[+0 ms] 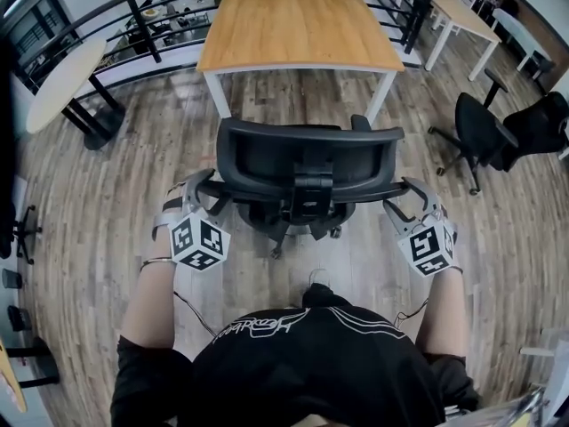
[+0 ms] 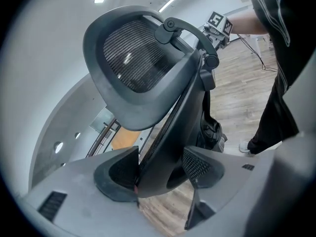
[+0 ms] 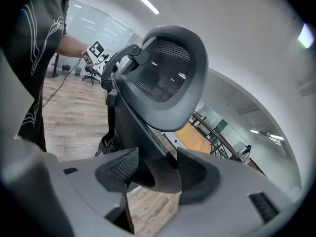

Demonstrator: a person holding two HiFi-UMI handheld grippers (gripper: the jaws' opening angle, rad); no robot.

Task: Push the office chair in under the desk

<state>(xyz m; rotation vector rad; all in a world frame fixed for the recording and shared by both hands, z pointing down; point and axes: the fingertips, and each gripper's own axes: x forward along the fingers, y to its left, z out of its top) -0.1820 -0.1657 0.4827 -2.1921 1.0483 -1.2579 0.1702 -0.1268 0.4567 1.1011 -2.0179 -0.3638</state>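
Note:
A black office chair (image 1: 307, 163) stands in front of me with its back toward me, short of the wooden desk (image 1: 298, 25) with white legs. My left gripper (image 1: 206, 188) is shut on the left edge of the chair's backrest, and my right gripper (image 1: 397, 194) is shut on its right edge. In the left gripper view the backrest frame (image 2: 163, 147) runs between the two pads of the left gripper (image 2: 160, 169), with the mesh headrest (image 2: 133, 63) above. In the right gripper view the frame (image 3: 148, 152) sits likewise inside the right gripper (image 3: 155, 169).
A round table (image 1: 53, 83) and a black railing (image 1: 133, 16) lie at the far left. Another white-legged desk (image 1: 462, 12) and two black chairs (image 1: 484, 132) stand at the right. Wooden floor (image 1: 133, 158) surrounds the chair. My body fills the bottom of the head view.

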